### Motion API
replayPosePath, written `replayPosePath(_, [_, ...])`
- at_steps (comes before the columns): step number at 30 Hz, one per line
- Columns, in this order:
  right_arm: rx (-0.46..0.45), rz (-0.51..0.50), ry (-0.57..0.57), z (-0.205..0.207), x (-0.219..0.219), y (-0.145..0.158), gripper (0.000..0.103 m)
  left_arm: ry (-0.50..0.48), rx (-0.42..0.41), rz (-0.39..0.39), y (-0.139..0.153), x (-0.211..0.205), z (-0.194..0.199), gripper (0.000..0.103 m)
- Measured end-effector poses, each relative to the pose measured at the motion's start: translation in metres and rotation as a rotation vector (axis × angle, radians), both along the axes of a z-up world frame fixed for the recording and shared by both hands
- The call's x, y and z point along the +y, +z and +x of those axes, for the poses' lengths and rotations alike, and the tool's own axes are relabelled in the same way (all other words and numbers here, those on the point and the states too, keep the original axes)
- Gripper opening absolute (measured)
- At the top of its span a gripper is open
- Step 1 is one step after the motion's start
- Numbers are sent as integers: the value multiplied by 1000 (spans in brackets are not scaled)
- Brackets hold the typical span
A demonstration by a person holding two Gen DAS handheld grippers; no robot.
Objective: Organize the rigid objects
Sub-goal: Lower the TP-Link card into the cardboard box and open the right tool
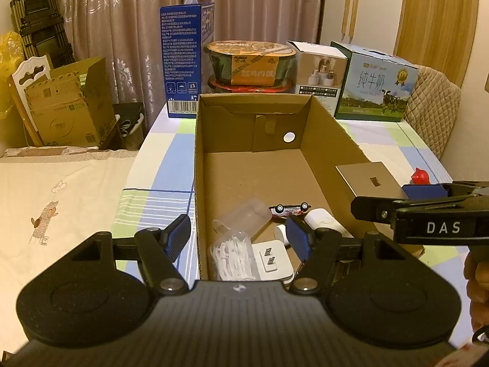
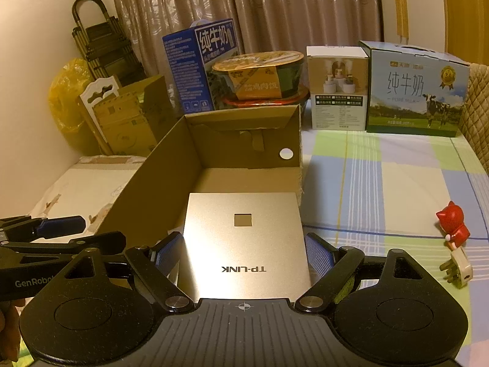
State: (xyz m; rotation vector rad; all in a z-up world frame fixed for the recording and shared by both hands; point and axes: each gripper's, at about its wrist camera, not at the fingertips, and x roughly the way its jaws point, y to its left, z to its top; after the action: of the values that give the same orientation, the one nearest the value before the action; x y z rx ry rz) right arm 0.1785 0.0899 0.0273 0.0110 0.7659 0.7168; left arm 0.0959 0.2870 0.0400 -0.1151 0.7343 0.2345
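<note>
An open cardboard box [image 1: 333,140] [image 2: 159,171] stands on the checked table. Inside lie a toy car [image 1: 290,209], a clear plastic cup [image 1: 241,217], a bag of white floss picks [image 1: 232,257], a white adapter [image 1: 272,260] and a white roll [image 1: 324,220]. My left gripper [image 1: 241,238] is open, straddling the box's left wall above these. My right gripper [image 2: 243,252] is shut on a flat silver TP-LINK device [image 2: 244,238] [image 1: 366,180], held over the box's right wall.
A red cat figurine [image 2: 455,226] [image 1: 420,177] and a white plug [image 2: 458,266] lie on the table at right. Milk cartons [image 1: 376,82], a white box [image 1: 318,67] and noodle bowls [image 1: 250,64] line the back. A bed is left.
</note>
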Motion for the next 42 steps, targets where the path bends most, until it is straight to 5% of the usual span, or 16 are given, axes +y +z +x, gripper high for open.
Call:
replayPosePath(22, [22, 63, -10, 5, -7, 0, 84, 10, -7, -2, -1, 1, -2, 67])
replayPosePath(42, [38, 85, -117, -30, -74, 17, 88, 9, -35, -31, 24, -38, -37, 74])
